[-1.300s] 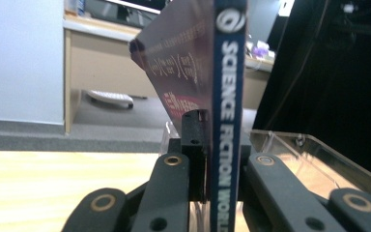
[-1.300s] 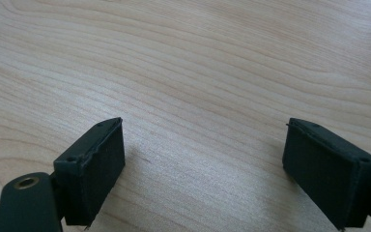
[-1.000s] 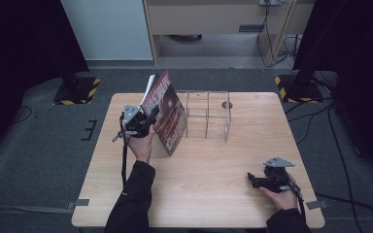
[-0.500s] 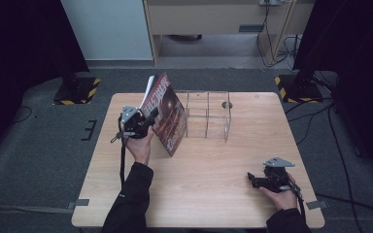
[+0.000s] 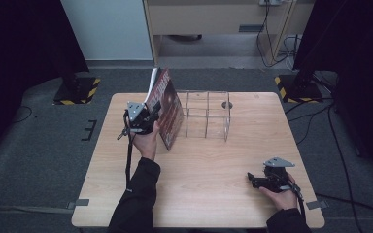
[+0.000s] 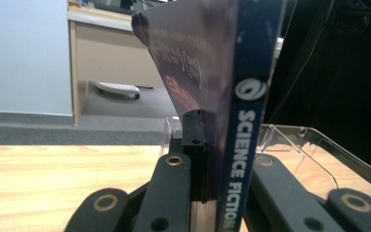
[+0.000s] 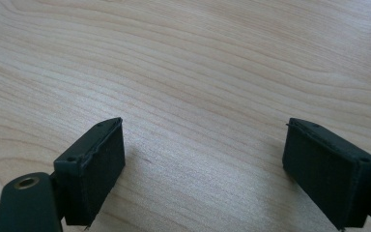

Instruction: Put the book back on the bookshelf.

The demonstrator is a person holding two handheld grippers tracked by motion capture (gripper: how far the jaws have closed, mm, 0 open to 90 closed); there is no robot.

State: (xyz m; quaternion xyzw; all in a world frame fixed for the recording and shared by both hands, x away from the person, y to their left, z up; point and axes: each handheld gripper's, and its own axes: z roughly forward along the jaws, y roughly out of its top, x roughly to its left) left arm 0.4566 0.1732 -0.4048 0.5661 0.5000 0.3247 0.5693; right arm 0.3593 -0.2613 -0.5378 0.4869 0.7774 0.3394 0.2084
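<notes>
- Left gripper clamped on book, upper left of centre in high view; book upright, tilted, bottom edge near table, just left of clear rack.
- Spine reading "SCIENCE FICTION" between jaws in left gripper view.
- Right gripper at lower right, jaws wide apart, nothing between, low over bare wood.

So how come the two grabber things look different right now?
The left gripper is shut on the book, while the right gripper is open with nothing between its jaws. The left gripper is up by the clear rack, holding the book upright, while the right gripper sits low near the table's front right corner. Both are black and each is held in one of the person's hands.
</notes>
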